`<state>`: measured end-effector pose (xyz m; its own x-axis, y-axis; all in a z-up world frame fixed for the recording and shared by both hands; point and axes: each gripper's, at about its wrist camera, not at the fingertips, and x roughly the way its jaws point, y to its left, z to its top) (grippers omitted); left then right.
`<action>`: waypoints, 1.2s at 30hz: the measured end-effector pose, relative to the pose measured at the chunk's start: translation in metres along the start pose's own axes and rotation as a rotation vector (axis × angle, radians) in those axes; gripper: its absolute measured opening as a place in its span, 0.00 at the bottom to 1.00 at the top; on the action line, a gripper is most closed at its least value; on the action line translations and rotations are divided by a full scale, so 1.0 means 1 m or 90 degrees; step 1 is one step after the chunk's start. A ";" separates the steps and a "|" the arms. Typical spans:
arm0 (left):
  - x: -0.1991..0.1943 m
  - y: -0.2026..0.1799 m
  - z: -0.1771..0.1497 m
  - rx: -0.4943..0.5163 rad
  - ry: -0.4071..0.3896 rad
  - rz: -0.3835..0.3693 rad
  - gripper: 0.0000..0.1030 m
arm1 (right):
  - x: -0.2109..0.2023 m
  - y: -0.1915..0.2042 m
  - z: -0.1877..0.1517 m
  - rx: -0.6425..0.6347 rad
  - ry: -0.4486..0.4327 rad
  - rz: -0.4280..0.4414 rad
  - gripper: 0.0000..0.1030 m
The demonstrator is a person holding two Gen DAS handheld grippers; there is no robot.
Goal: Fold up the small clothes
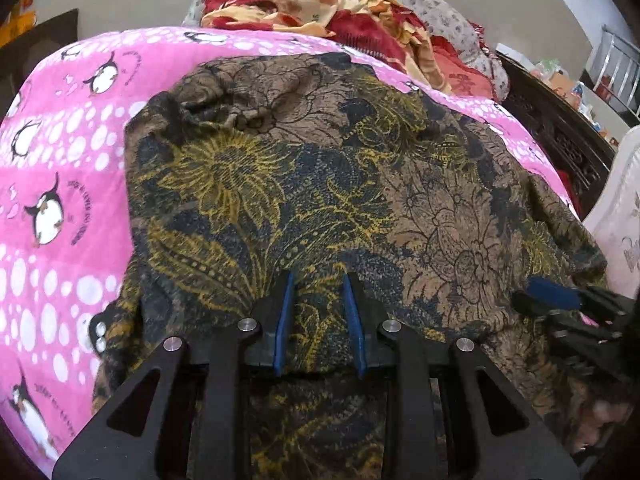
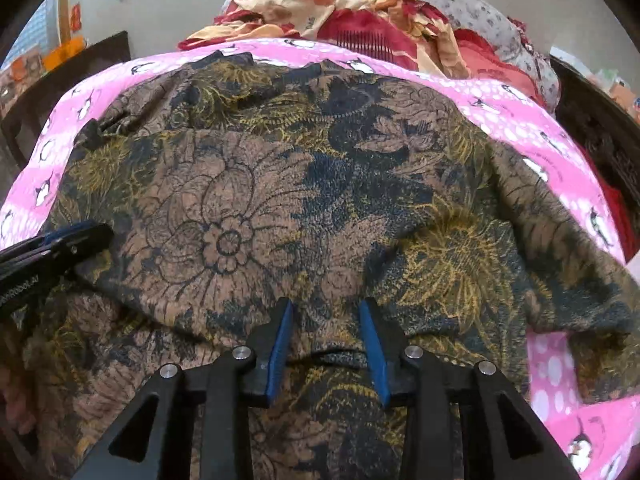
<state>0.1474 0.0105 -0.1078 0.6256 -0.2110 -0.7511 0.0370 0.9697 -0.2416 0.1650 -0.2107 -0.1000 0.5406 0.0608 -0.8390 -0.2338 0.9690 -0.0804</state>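
Black linkage arms frame the left tongs (image 1: 320, 308), whose blue pads stand apart over the near edge of a brown floral garment (image 1: 320, 184), cloth showing between them but not pinched. Just to the right, the right tongs (image 2: 326, 336) likewise stand parted above the same near edge, gripping nothing. Spread flat, the garment lies on a pink penguin-print blanket (image 1: 60, 152) covering the bed, stretching away from both tongs toward a crumpled red-and-cream floral cloth (image 1: 320, 4) beyond.
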 end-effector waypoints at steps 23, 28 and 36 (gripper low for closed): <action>-0.023 -0.006 -0.043 0.041 -0.026 -0.065 0.62 | -0.104 -0.392 -0.200 0.748 -0.131 0.196 0.55; -0.022 -0.006 -0.044 0.038 -0.025 -0.066 0.62 | -0.087 -0.406 -0.199 0.801 -0.212 0.200 0.49; -0.020 -0.009 -0.043 0.045 -0.022 -0.053 0.62 | -0.093 -0.409 -0.197 0.783 -0.227 0.142 0.07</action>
<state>0.1009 0.0007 -0.1167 0.6444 -0.2882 -0.7083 0.1445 0.9555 -0.2572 0.0510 -0.6595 -0.0947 0.8147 0.1240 -0.5665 0.4414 0.5011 0.7444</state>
